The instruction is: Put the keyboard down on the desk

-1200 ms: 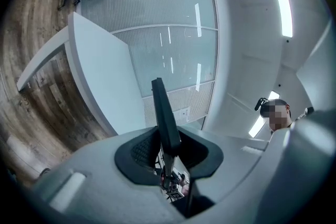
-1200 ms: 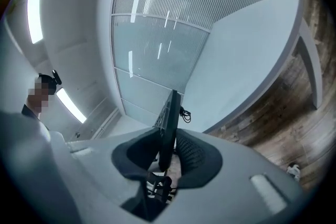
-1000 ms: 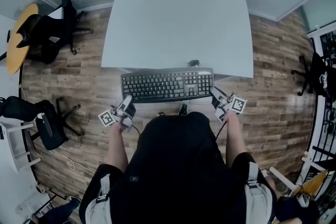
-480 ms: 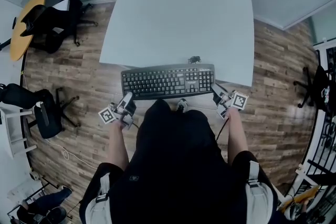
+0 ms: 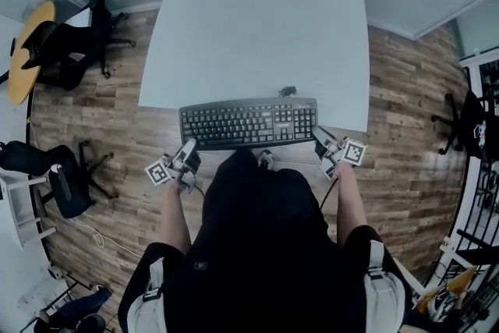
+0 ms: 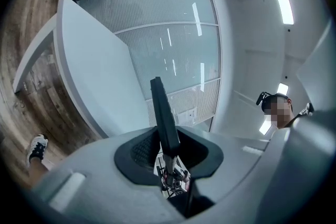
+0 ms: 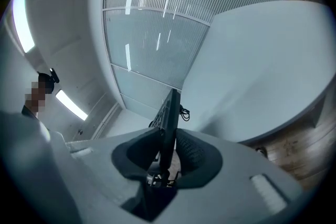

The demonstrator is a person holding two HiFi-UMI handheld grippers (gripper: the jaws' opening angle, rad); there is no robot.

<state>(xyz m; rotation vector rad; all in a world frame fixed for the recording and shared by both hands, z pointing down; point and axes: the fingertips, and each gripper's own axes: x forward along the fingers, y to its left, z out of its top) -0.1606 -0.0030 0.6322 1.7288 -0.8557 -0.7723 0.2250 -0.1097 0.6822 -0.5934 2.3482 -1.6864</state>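
Black keyboard (image 5: 249,123) hangs pinched between my tongs: left gripper (image 5: 189,150) clamps its 9 o'clock end, right gripper (image 5: 321,141) its 3 o'clock end. It hovers at the white desk's (image 5: 257,19) 6 o'clock edge; lowering and letting go remain.

The keyboard (image 5: 248,123) was black, the desk (image 5: 257,19) plain pale grey. The floor (image 5: 109,129) showed brown wood planks. At the frame's upper left, a round table (image 5: 19,74) was yellow, a chair (image 5: 74,51) black.
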